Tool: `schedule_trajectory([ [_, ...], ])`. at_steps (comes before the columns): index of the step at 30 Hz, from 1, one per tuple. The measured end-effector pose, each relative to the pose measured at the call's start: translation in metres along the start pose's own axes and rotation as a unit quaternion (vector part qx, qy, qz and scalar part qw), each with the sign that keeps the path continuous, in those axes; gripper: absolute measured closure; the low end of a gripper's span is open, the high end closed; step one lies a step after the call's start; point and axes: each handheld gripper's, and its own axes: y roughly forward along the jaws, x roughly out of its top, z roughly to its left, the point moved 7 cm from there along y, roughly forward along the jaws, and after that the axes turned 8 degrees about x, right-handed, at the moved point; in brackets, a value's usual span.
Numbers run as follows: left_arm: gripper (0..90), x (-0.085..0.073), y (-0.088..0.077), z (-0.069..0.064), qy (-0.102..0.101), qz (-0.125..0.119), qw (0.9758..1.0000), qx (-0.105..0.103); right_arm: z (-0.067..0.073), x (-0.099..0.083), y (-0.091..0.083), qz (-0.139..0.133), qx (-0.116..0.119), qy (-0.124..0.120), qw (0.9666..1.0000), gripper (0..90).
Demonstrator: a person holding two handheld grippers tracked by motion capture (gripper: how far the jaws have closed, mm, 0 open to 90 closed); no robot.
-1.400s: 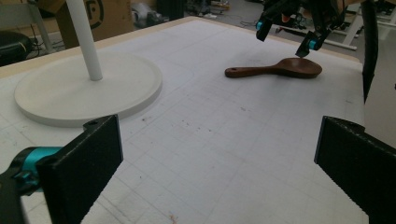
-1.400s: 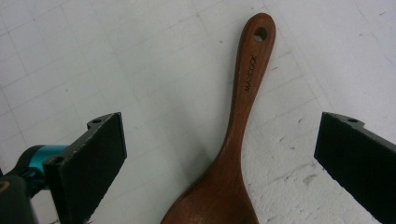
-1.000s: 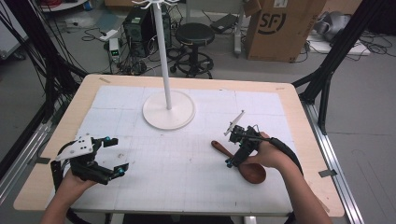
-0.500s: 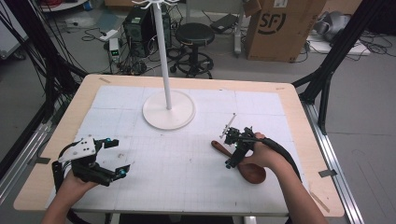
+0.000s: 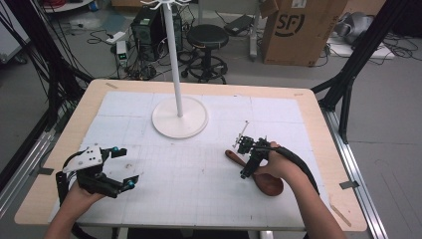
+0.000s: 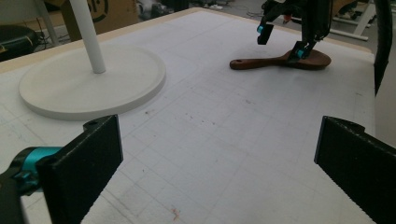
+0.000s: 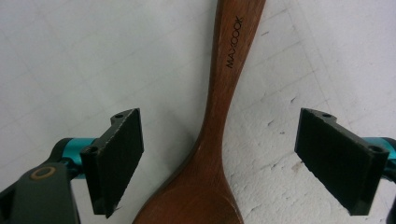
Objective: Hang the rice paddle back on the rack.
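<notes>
1. I have my right gripper (image 5: 247,160) lowered over the wooden spoon (image 5: 263,180), which lies flat on the worktop (image 5: 308,107) at the lower right of the high view. I judge this the grasping step: the jaws straddle the neck where handle meets bowl, seen in the centre of the right gripper view.
2. The right gripper's jaws have just been closing. The spoon (image 7: 219,140) sits between them, but white mat shows on both sides of the wood, so the pads do not yet press on it; nothing is gripped.
3. Next, as I judge it, I must close until both pads bear on the neck, then lift. The neck is narrow and rounded and lies flush on the mat, so the pads need to come low enough not to slip over the top.
4. My left gripper (image 5: 117,167) waits at the lower left of the high view, jaws spread wide and empty, well apart from the spoon.
5. The white stand (image 5: 179,117) rises at upper centre, its round base resting on the mat and its pole topped with hooks. It is well apart from the spoon.
6. Nothing lies between the spoon and either gripper. Beyond the worktop, at the top of the high view, stand a stool (image 5: 206,37) and a cardboard box (image 5: 293,30).
</notes>
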Motion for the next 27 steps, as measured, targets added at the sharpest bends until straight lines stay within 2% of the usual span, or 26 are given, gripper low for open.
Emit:
schedule_trajectory([
  [2, 1.7, 0.000, 0.000, 0.000, 0.000, 0.001, 1.0000, 0.001, -0.001, 0.001, 0.001, 0.002, -0.002, 0.002, 1.0000, 16.2],
  [5, 1.7, 0.000, 0.000, -0.001, 0.001, 0.002, 1.0000, 0.000, -0.002, 0.002, 0.003, 0.002, 0.004, 0.001, 1.0000, 23.6],
  [11, 1.7, 0.000, -0.001, -0.001, 0.002, 0.001, 1.0000, 0.001, -0.003, 0.003, 0.006, 0.008, 0.001, 0.003, 1.0000, 26.1],
  [14, 1.7, 0.000, -0.001, -0.001, 0.002, 0.001, 1.0000, 0.001, -0.005, 0.004, 0.007, 0.007, 0.002, -0.003, 1.0000, 32.9],
  [19, 1.7, 0.000, -0.001, -0.001, 0.000, 0.000, 1.0000, 0.002, -0.005, 0.004, 0.007, 0.008, 0.015, 0.011, 0.9998, 46.3],
  [24, 1.7, 0.000, -0.001, -0.001, 0.001, 0.002, 1.0000, 0.001, -0.008, 0.005, 0.010, 0.014, 0.015, 0.022, 0.9996, 52.1],
  [27, 1.7, 0.000, -0.001, -0.001, 0.000, 0.001, 1.0000, 0.001, -0.008, 0.005, 0.012, 0.017, 0.023, 0.026, 0.9992, 55.7],
])
